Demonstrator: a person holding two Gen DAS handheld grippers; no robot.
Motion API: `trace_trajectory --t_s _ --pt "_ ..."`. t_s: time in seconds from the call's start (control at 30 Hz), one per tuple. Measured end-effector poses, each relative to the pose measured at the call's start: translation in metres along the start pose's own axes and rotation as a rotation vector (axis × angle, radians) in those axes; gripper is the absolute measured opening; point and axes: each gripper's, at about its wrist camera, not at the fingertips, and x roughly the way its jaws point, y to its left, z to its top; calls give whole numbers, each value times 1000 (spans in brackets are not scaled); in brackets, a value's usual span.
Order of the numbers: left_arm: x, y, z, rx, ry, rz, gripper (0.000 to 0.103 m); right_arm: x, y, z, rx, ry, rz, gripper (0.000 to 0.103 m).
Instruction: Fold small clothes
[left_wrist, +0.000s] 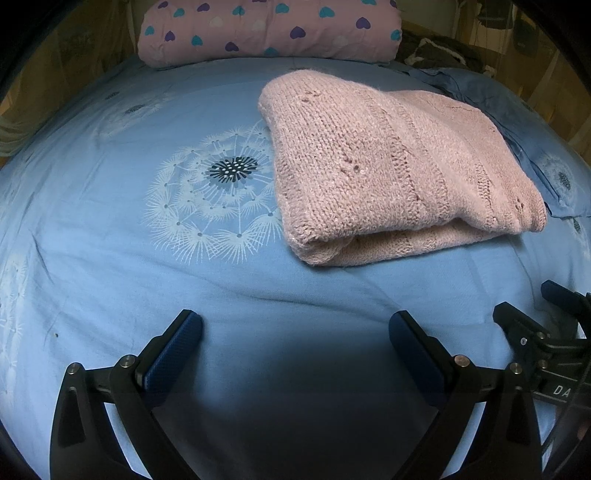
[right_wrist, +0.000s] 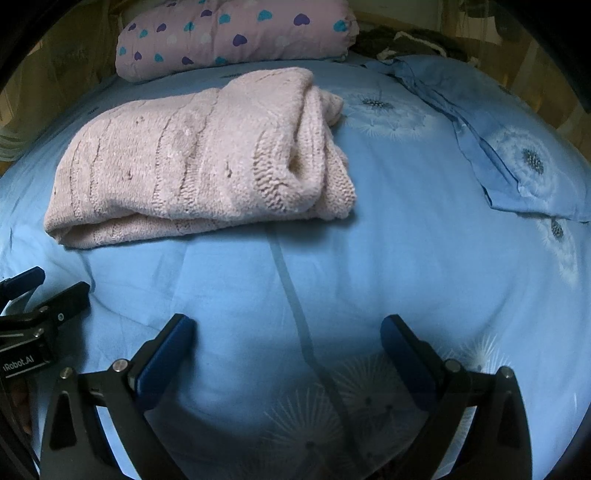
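Pink knit sweater (left_wrist: 399, 166) lies folded into a thick bundle on the blue dandelion-print bedsheet (left_wrist: 110, 258), ahead of both grippers and touched by neither. The left gripper (left_wrist: 295, 332) hangs over bare sheet with its jaws spread wide and nothing between them; the right gripper (right_wrist: 288, 336) is likewise wide open and empty, just beside its partner.

From the right wrist view the bundle looks uneven — the near edge is a clean doubled fold, but the right end bunches into loose ribbed rolls, with a knit flap spilling out toward the sheet. By my reading the fold is mostly done, and the step in hand is tidying or one last halving.

To do it well, each gripper should pinch all the layers at a corner of the same edge, not just the top ply, since chunky knit stretches and slides. Lift both corners level, carry them across together, and lay them down so the edges line up — then tuck in that loose right end.

A heart-print quilt (left_wrist: 266, 29) sits at the far side, well apart from the sweater.
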Motion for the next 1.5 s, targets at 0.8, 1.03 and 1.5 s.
trace_trajectory --t_s 0.8,1.03,1.5 --pt "3 -1 2 13 5 21 89 1 -1 1 4 1 5 103" --pt "2 0 2 9 4 17 89 2 -1 1 4 1 4 103" --pt "3 4 2 9 3 14 89 3 -4 3 17 -5 25 103"
